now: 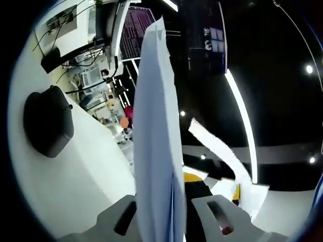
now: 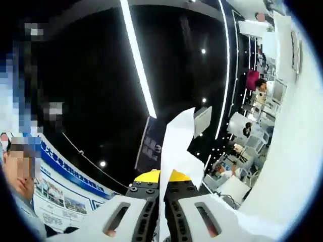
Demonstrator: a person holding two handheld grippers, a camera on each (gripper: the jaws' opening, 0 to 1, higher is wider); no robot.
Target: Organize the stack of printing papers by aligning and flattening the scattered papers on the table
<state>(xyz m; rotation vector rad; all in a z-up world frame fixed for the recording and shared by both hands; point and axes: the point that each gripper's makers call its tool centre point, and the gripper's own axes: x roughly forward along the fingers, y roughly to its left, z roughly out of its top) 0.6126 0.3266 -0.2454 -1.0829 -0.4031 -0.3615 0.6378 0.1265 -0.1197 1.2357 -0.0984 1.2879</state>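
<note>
A stack of white printing paper [image 1: 156, 126] stands edge-on in the left gripper view, rising from between the jaws to the top of the picture. My left gripper [image 1: 161, 214] is shut on its lower edge. In the right gripper view the paper stack [image 2: 176, 146] also shows edge-on, thinner, with a bent upper corner. My right gripper [image 2: 164, 204] is shut on it. The papers are lifted off the white table [image 1: 75, 171], which runs along the left of that view. A yellow and black part [image 1: 196, 179] sits just behind the paper.
A black rounded device [image 1: 48, 121] lies on the table, with cables and equipment beyond it. The table's edge [image 2: 287, 166] runs up the right of the right gripper view. A person [image 2: 20, 181] stands at that view's left. Dark ceiling with light strips overhead.
</note>
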